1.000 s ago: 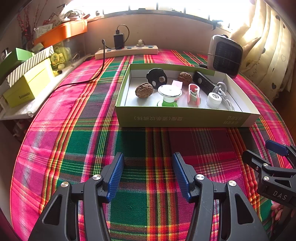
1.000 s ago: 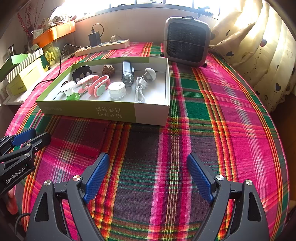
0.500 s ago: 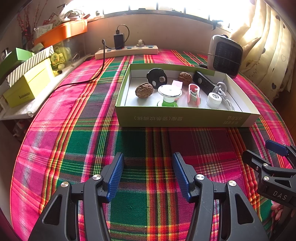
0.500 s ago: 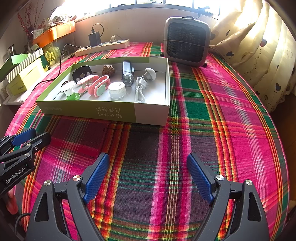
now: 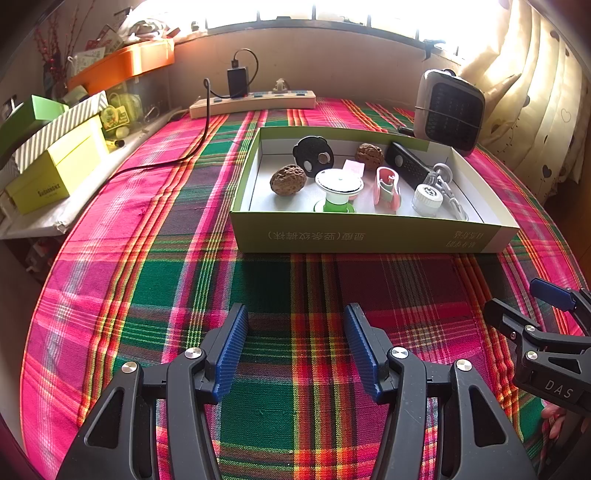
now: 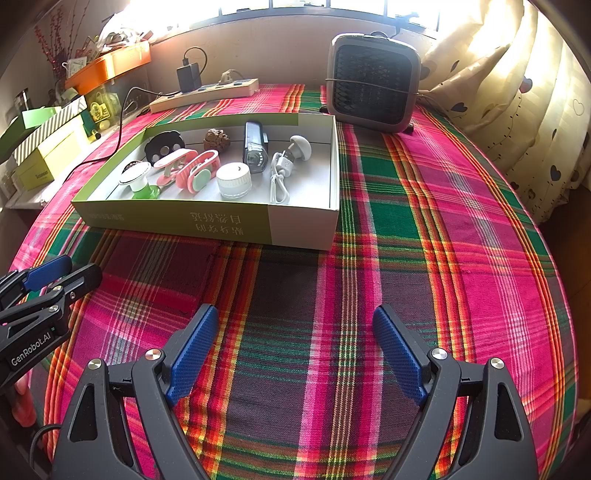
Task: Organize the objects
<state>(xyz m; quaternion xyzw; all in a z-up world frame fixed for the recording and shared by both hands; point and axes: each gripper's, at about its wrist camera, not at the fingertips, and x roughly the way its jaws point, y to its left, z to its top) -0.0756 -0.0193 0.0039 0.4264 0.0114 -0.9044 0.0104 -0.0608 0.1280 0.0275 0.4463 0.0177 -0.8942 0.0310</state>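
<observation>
left wrist view, plaid tablecloth [image 5: 155, 236], curtain [image 5: 535, 96], bright window [image 5: 332, 11]

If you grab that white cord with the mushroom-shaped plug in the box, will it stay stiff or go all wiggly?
Probably wiggly. The thin white cord lies in loose loops on the floor of the green-and-white cardboard box, so it looks floppy and would likely dangle. Its white mushroom-shaped plug looks hard and rounded, so it may swing or slip from a pinch.

Plaid tablecloth [image 6: 424, 206], grey fan heater [image 6: 373, 83], power strip [image 5: 255, 101] with black charger [image 5: 236, 80], heart-print curtain [image 6: 517, 110], yellow-green box [image 5: 55, 168]
</observation>
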